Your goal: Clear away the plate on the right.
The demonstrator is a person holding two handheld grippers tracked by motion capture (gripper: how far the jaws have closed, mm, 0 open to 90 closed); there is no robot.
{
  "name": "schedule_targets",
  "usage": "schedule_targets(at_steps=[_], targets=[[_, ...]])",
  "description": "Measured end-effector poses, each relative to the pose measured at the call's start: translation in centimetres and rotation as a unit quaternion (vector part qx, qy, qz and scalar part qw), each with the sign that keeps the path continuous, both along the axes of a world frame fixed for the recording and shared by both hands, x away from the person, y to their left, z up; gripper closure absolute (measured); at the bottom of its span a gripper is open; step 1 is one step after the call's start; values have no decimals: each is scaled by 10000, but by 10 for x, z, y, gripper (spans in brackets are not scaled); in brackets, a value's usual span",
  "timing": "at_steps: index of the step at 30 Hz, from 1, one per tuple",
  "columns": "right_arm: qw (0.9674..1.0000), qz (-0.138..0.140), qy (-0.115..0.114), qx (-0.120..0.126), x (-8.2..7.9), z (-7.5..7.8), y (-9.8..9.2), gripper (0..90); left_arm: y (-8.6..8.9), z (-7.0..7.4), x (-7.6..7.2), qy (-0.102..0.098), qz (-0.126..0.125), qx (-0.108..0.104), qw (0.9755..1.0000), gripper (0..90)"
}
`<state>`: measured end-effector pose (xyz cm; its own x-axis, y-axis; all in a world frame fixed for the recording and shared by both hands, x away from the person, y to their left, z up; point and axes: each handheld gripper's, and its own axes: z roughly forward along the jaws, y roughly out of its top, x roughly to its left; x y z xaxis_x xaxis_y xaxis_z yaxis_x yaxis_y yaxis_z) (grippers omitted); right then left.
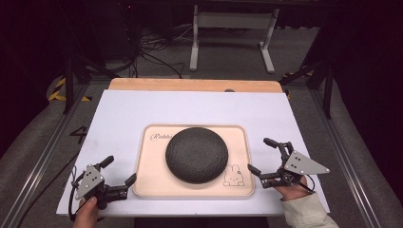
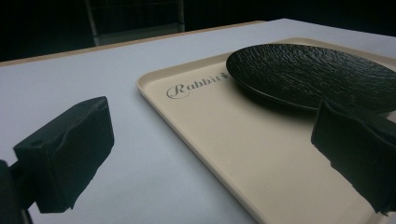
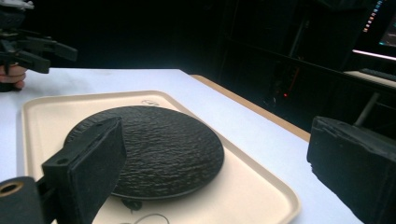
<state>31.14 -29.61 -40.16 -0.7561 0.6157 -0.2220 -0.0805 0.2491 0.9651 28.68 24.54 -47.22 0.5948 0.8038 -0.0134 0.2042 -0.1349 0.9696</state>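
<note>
A cream tray (image 1: 148,142) lettered "Rabbit" lies on the white table top, and a round black textured plate (image 1: 196,154) rests on its middle. My left gripper (image 1: 119,171) is open at the tray's near left corner, one jaw over the rim, the other over the table. In the left gripper view the gripper (image 2: 210,158) spans the tray (image 2: 210,126), with the plate (image 2: 308,70) ahead. My right gripper (image 1: 260,155) stands open by the tray's right edge. In the right gripper view the gripper (image 3: 219,172) frames the plate (image 3: 159,144) and the tray (image 3: 42,116). Neither gripper holds anything.
The white table top (image 1: 119,114) extends well past the tray on all sides; a wooden strip (image 1: 190,84) edges its far side. Beyond it stand a white frame (image 1: 233,28) and cables on the floor. The left gripper (image 3: 28,46) appears far off in the right gripper view.
</note>
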Motion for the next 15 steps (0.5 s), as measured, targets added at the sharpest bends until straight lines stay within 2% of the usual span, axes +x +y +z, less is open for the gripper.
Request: schedule_targets(at_steps=[8, 15], targets=[[9993, -296, 142, 175, 5, -8, -24, 51, 0, 0, 0, -2, 1, -7, 10000, 3], [9965, -646, 352, 388, 10, -19, -45, 46, 0, 0, 0, 1, 1, 0, 10000, 2]])
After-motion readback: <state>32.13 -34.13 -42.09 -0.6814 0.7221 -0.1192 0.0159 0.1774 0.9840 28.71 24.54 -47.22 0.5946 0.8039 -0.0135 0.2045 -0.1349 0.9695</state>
